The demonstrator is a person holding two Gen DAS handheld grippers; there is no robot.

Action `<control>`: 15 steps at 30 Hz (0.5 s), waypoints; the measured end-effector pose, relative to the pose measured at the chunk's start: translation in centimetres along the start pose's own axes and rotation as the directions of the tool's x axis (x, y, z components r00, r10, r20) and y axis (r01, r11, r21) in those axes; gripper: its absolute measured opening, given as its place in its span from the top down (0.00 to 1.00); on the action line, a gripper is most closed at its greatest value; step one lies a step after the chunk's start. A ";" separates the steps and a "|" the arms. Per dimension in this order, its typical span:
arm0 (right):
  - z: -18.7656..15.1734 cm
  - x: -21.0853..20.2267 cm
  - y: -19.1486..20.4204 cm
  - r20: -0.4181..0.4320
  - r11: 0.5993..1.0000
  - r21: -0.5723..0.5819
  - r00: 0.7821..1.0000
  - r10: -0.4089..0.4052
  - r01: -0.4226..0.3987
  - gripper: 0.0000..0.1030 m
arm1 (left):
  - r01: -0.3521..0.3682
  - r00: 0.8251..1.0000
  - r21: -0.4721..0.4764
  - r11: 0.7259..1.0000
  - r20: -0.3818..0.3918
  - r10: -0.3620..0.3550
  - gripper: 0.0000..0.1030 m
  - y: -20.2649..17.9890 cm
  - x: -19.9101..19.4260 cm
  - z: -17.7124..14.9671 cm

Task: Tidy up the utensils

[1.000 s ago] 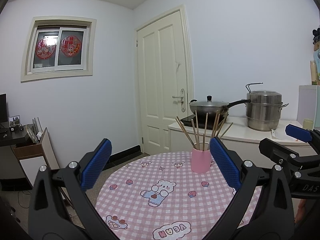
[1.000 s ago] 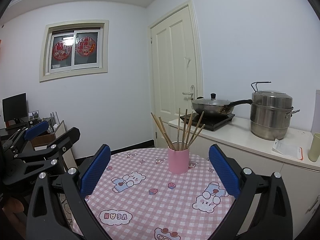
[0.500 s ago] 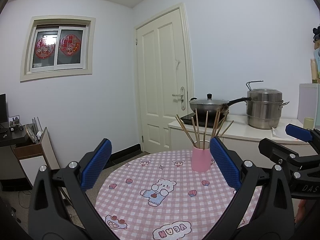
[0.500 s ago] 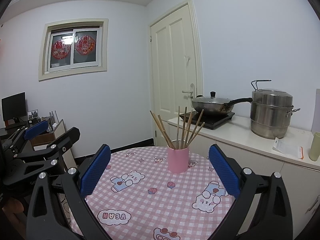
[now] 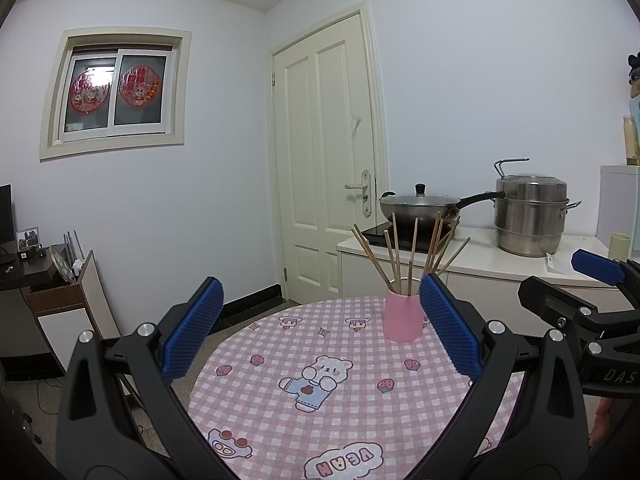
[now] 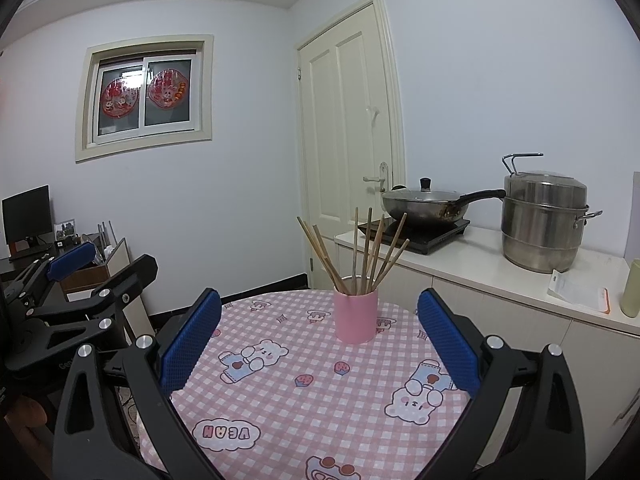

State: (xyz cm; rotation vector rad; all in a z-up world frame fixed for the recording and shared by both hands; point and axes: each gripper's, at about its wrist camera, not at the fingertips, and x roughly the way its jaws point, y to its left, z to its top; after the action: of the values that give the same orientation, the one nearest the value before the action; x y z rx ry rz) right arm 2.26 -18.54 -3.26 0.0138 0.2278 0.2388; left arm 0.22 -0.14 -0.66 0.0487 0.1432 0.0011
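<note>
A pink cup (image 5: 402, 320) stands upright at the far side of a round table with a pink checked cloth (image 5: 328, 392). Several wooden chopsticks (image 5: 400, 256) stand fanned out in it. The cup (image 6: 356, 314) and chopsticks (image 6: 366, 256) also show in the right wrist view. My left gripper (image 5: 320, 334) is open and empty, held above the table's near side. My right gripper (image 6: 319, 342) is open and empty, also short of the cup. Each gripper shows at the edge of the other's view: the right one (image 5: 596, 276), the left one (image 6: 72, 264).
Behind the table a white counter (image 6: 500, 264) carries a lidded wok on an induction hob (image 6: 424, 204), a steel steamer pot (image 6: 544, 220), a paper packet (image 6: 580, 294) and a pale green cup (image 6: 631, 290). A closed door (image 5: 328, 160) and a desk (image 5: 24, 276) stand further off.
Both views have tilted up slightly, so the cup and counter sit a little lower in frame. Both grippers stay open and empty.
</note>
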 end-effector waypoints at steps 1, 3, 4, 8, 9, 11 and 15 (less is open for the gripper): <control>0.0 0.1 0.0 -0.001 1.000 0.001 1.000 0.000 0.000 0.08 | -0.001 1.000 -0.001 1.000 -0.001 0.001 0.06 0.0 0.1 0.0; 0.0 0.2 -0.1 -0.002 1.000 0.001 1.000 0.000 0.000 0.08 | 0.000 1.000 -0.002 1.000 -0.003 0.000 0.06 -0.1 0.3 -0.1; 0.0 0.2 0.0 -0.003 1.000 0.001 1.000 0.000 0.000 0.08 | 0.000 1.000 -0.002 1.000 -0.004 0.000 0.06 -0.2 0.4 -0.1; -0.2 0.6 -0.2 -0.013 1.000 0.005 1.000 0.000 0.000 0.08 | 0.000 1.000 0.000 1.000 -0.015 0.000 0.06 -0.4 0.9 -0.3; -0.2 0.8 -0.3 -0.015 1.000 0.006 1.000 0.000 0.000 0.08 | 0.000 1.000 0.001 1.000 -0.018 0.000 0.06 -0.4 1.1 -0.4; -0.3 1.1 -0.4 -0.021 1.000 0.009 1.000 0.001 0.000 0.08 | -0.002 1.000 0.002 1.000 -0.025 0.002 0.06 -0.5 1.4 -0.5; -0.6 2.0 -0.7 -0.038 1.000 0.014 0.999 0.000 0.000 0.08 | -0.003 0.999 0.004 1.000 -0.048 0.003 0.06 -0.6 2.3 -1.0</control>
State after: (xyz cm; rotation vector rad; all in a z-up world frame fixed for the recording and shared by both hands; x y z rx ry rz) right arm 4.22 -18.73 -4.33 0.0227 0.2676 0.2378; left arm 2.37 -0.68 -1.97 0.0527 0.1912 0.0050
